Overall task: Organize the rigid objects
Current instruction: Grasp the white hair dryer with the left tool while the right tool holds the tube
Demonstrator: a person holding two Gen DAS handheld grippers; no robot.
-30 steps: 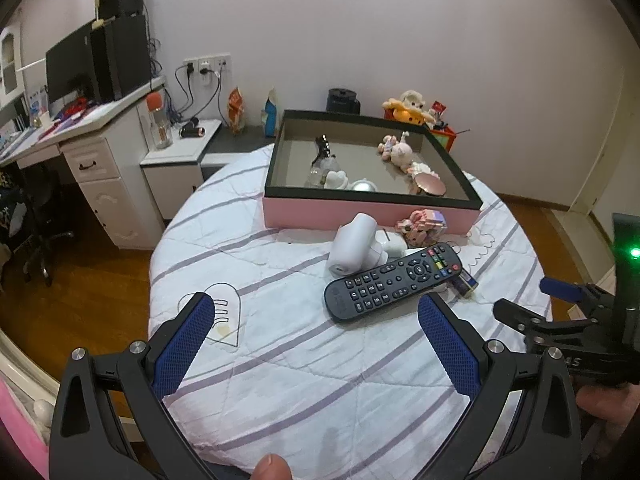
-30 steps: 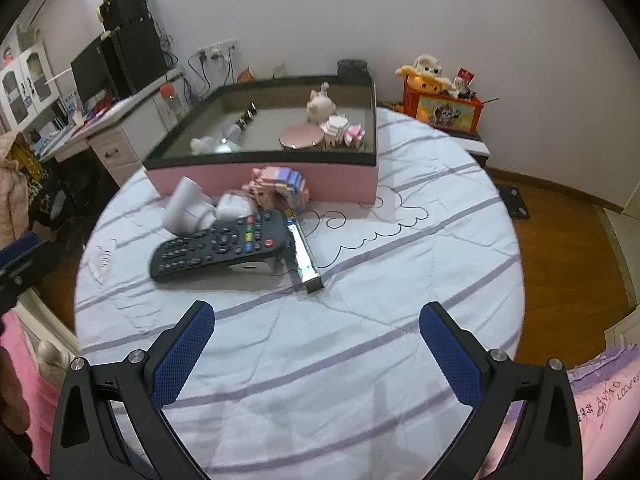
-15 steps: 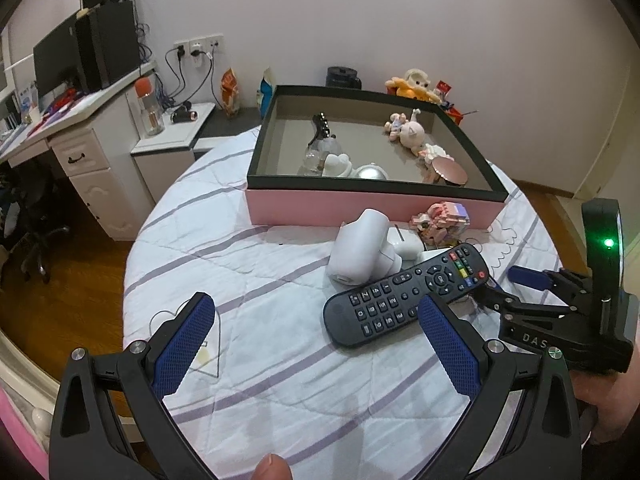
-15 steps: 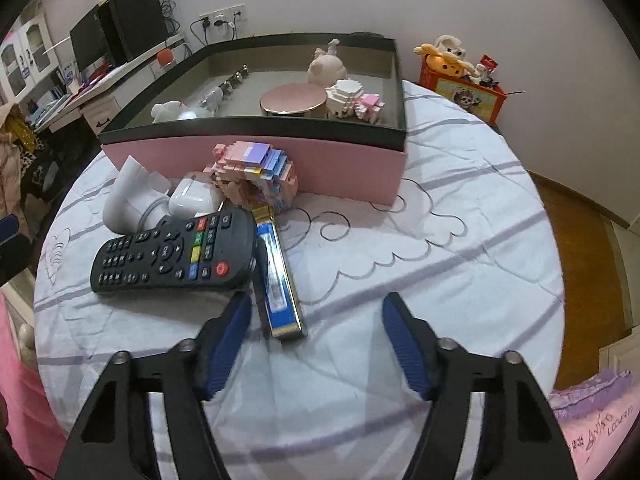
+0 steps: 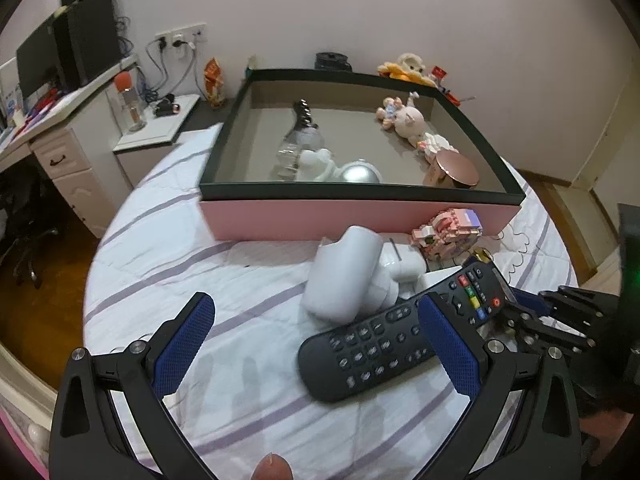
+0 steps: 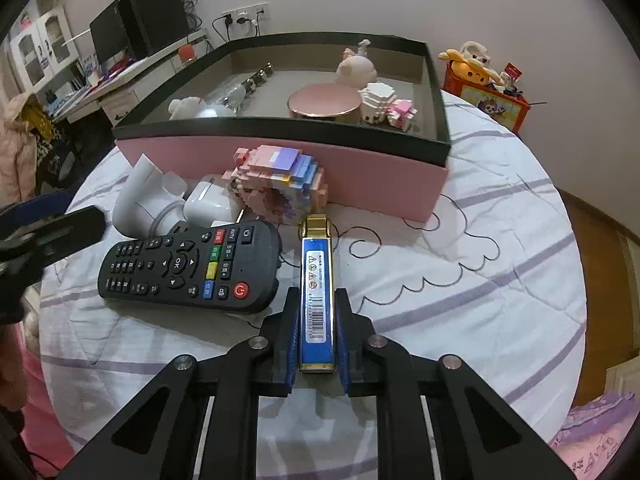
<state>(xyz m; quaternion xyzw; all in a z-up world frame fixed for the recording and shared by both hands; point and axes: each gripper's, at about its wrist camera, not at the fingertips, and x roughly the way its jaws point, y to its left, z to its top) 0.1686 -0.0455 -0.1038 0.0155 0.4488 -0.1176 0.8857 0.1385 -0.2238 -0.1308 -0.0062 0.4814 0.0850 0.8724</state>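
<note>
The right hand-held gripper (image 6: 316,336) is closed on the near half of the blue bar (image 6: 316,292), a slim gold-edged case lying flat on the worktop (image 6: 460,320), its far end pointing straight ahead at the pink box (image 6: 380,176). The bar looks stiff, light and glossy, so it may slip; pinching the long flat sides, as here, seems the sound hold. The remote (image 6: 188,268) lies just left of that gripper, almost touching the bar. The left hand-held gripper (image 5: 316,344) hangs open over the remote (image 5: 400,332), whose near end sits between its pads (image 5: 448,344) without contact. The remote looks rigid and light, best taken across its narrow width.
</note>
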